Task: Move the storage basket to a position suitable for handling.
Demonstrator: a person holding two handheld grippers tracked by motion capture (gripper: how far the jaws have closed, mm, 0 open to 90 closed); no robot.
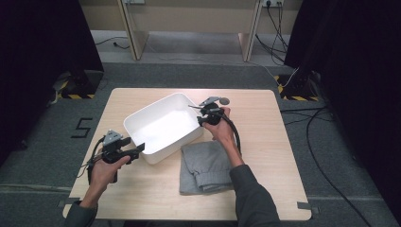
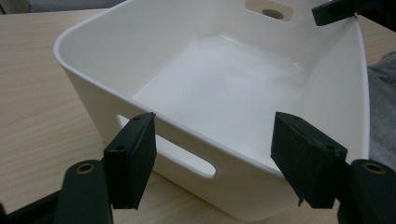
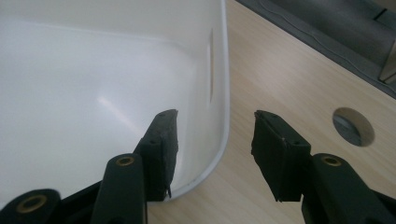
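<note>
White tub (image 1: 163, 126) sits mid-worktop (image 1: 265, 132), empty. My right tongs (image 3: 212, 135) gape wide astride its rim at 2 o'clock; my left tongs (image 2: 212, 149) gape wide at its 8 o'clock end. Grey cloth (image 1: 204, 166) lies at 5 o'clock.

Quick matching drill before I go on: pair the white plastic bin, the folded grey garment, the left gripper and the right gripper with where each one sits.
Things:
1. white plastic bin
2. folded grey garment
3. left gripper
4. right gripper

Places:
A. at the bin's near-left corner
B. jaws astride the bin's far-right corner rim
C. mid-table
D. near side, beside the bin

Pairs: 1-C, 2-D, 3-A, 4-B
</note>
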